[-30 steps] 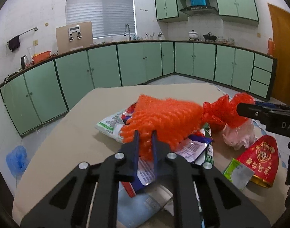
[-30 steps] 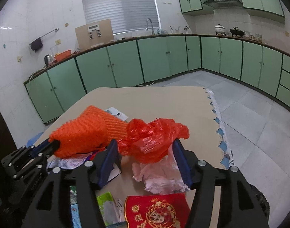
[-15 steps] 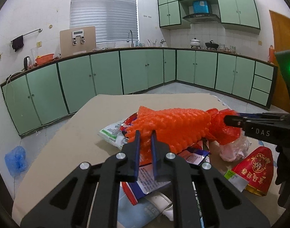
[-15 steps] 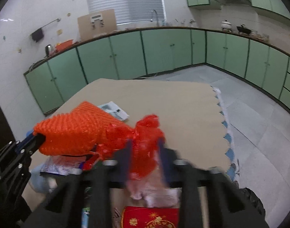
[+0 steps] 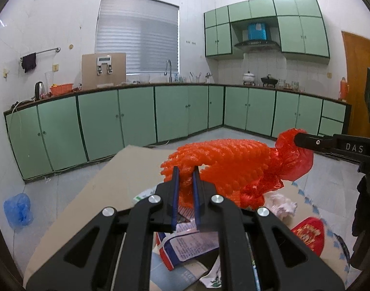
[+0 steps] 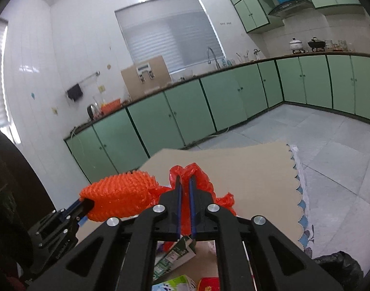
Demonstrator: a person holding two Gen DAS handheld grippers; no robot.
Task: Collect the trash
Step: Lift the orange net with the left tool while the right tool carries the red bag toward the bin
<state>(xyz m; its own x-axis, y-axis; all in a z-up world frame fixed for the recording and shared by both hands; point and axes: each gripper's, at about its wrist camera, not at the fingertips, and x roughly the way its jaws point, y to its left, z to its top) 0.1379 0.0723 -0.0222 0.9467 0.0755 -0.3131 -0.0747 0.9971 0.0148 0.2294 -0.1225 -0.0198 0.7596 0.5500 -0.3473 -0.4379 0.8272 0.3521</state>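
While level, both tongs (image 5: 185, 169) (image 6: 184, 179) on netting (image 5: 223, 160).

Beneath the left tool (image 5: 185, 172), its black frame hides most of the printed wrappers (image 5: 185, 240) on the tabletop (image 5: 117, 184). The red packet (image 5: 308, 232) to its right is blurred. Below the right tool (image 6: 184, 180), the green carton (image 6: 175, 285) is cut off by the picture's edge.

Two matte black hand-held grippers with blue finger pads

The left gripper (image 5: 185, 169) has angular black linkage arms with cut-out windows, round silver screws at the joints and thin blue pads lining both fingers. The right gripper (image 6: 184, 179) is built alike; from the left wrist view its side bears white letters "DAS" and a small screw.
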